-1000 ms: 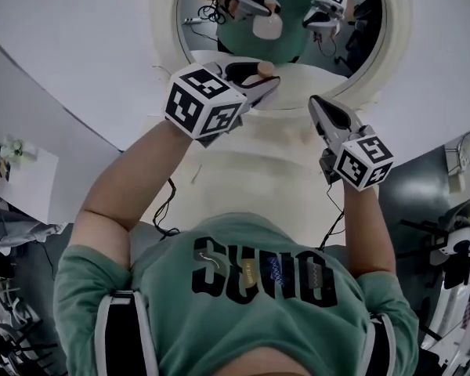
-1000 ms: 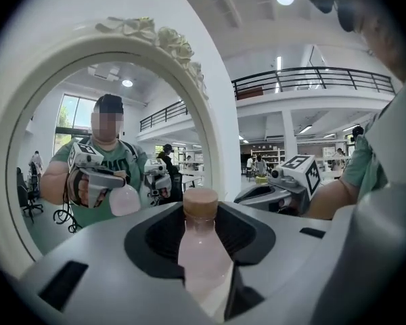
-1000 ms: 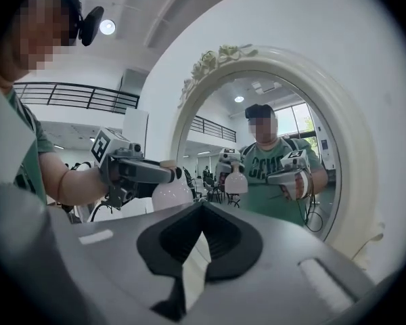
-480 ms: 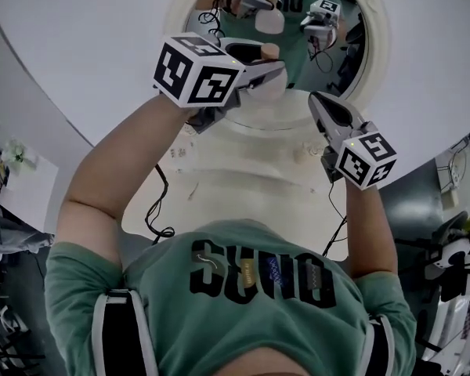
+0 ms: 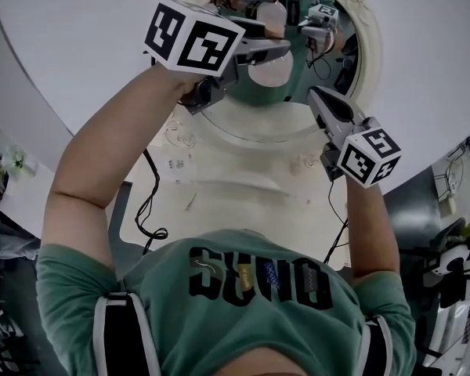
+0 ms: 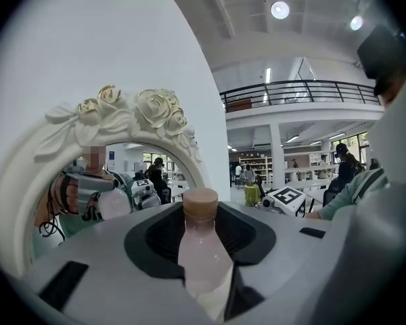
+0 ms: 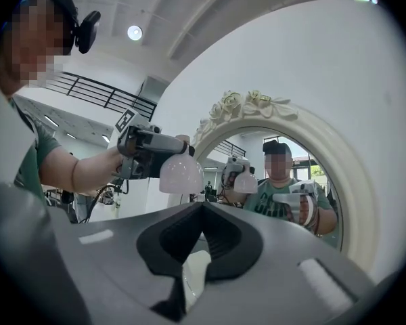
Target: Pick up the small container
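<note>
The small container (image 6: pixel 200 229) is a pale pink bottle with a tan cap. My left gripper (image 6: pixel 201 266) is shut on its body and holds it upright in the air. In the head view the left gripper (image 5: pixel 265 52) is raised in front of the mirror, and the container (image 5: pixel 271 69) shows beside its fingers. The right gripper view shows the container (image 7: pixel 181 173) hanging from the left gripper (image 7: pixel 149 151). My right gripper (image 5: pixel 318 100) is lower and to the right, its jaws together with nothing between them, as its own view (image 7: pixel 201 212) confirms.
A round mirror with a white frame (image 5: pixel 370 49) carved with roses (image 6: pixel 142 110) stands on the white wall directly ahead; it reflects the person and both grippers. Below lies a cream tabletop (image 5: pixel 219 198) with a black cable (image 5: pixel 149 210).
The left gripper has lifted the container up and away from the tabletop, toward the mirror. The right gripper has stayed almost where it was.
</note>
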The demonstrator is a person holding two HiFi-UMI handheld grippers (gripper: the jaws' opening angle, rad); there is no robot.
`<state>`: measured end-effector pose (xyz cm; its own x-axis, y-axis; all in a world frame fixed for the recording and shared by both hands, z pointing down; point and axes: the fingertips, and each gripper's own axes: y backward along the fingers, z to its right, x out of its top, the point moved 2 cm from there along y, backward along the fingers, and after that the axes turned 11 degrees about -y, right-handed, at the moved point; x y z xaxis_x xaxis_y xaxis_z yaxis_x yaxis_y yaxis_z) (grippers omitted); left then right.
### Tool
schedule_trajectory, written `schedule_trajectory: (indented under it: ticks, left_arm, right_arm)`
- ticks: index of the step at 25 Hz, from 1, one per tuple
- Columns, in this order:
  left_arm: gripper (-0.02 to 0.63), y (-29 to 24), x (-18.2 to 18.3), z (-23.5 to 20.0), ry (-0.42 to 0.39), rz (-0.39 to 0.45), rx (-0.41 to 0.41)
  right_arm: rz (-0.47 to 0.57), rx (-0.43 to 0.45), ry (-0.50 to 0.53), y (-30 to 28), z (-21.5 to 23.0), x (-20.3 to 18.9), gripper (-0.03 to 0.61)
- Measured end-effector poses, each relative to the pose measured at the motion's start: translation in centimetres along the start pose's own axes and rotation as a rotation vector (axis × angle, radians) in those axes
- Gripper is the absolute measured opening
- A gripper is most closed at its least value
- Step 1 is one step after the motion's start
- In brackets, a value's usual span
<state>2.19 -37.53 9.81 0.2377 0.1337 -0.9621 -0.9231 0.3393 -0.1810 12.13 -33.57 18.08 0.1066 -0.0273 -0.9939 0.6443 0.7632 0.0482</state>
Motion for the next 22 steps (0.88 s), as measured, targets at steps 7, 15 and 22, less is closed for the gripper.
schedule_trajectory:
  ticks: [7, 15, 22]
  left_arm:
    - [0.143, 0.4, 1.1, -0.4, 0.0, 0.006, -0.005]
    - [0.143, 0.5, 1.2, -0.3, -0.009, 0.002, -0.004]
    - [0.143, 0.5, 1.1, -0.4, -0.009, -0.005, -0.007]
  right_arm:
    - [0.016, 0.015, 0.019, -0.5, -0.7, 1.5, 0.009]
    - [0.033, 0.017, 0.029, -0.4, -0.9, 2.1, 0.009]
    - [0.034, 0.015, 0.019, -0.6, -0.8, 2.3, 0.009]
